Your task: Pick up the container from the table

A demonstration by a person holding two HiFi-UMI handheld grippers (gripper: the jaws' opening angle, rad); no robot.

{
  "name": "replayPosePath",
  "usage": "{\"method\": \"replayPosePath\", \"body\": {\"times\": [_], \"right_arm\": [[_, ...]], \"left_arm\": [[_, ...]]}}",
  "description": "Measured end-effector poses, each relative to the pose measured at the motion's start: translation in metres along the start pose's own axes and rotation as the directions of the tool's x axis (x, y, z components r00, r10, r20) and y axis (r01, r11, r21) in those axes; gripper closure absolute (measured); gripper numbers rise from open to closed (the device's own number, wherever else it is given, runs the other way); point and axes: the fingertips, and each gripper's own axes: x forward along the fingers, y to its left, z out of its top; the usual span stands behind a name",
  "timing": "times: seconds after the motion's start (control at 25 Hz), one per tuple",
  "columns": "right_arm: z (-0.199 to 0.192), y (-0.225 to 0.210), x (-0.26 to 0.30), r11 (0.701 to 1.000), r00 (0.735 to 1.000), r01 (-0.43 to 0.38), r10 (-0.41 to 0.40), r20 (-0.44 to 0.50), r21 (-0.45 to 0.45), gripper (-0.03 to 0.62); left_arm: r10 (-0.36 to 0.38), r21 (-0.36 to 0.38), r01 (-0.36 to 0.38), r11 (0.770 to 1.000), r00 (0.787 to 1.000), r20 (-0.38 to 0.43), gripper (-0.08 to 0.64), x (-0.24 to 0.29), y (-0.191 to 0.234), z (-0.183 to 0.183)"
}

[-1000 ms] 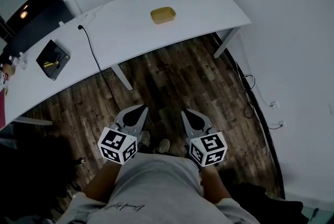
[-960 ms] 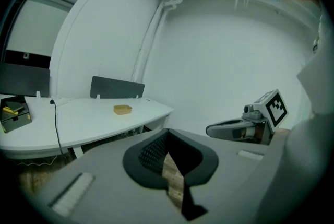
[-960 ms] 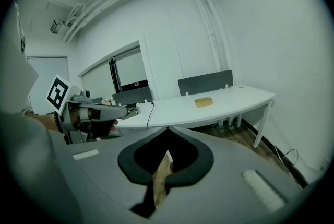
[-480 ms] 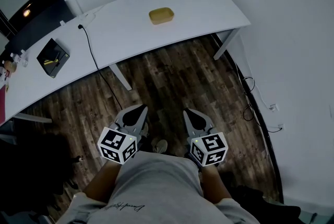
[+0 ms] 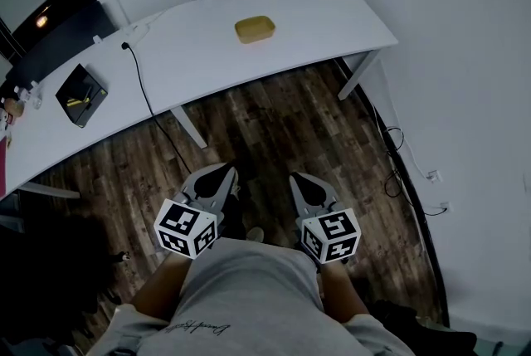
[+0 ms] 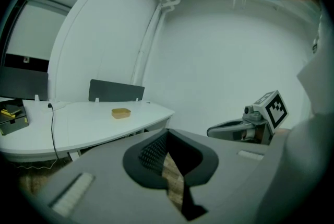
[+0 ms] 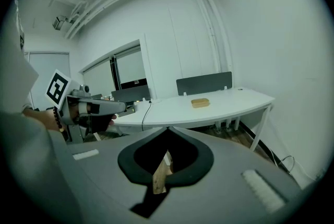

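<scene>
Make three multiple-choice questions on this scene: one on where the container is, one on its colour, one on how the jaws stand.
1. Where is the container?
A. on the white table
B. inside a drawer
C. on a shelf

2. What colour is the container?
A. red
B. yellowish tan
C. blue

3. How do the jaws of the left gripper and right gripper stand?
A. wide open
B. shut on the container
C. shut, empty

Answers:
1 A, it sits on the white table, far from both grippers.
2 B, the head view shows it yellowish tan.
3 C, each gripper view shows jaws together with nothing held.
</scene>
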Motion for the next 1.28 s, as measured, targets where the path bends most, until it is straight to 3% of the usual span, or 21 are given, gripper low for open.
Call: {"method": "replayPosePath", "body": {"times": [0.4, 1.28], "right_arm": [[0.011, -0.015, 0.031, 1.0, 1.0, -0.008, 0.008, 0.005, -0.01, 0.578], [0.064, -0.067, 0.14, 1.0, 1.0, -0.023, 0.023, 0.0, 0.002, 0.578]], "left_arm": [[-0.015, 0.006, 0.015, 1.0, 1.0, -0.004, 0.558, 0.03, 0.02, 0.001], [-0.01, 0.004, 0.01, 1.0, 1.0, -0.023, 0.558, 0.118, 0.104, 0.045]]}}
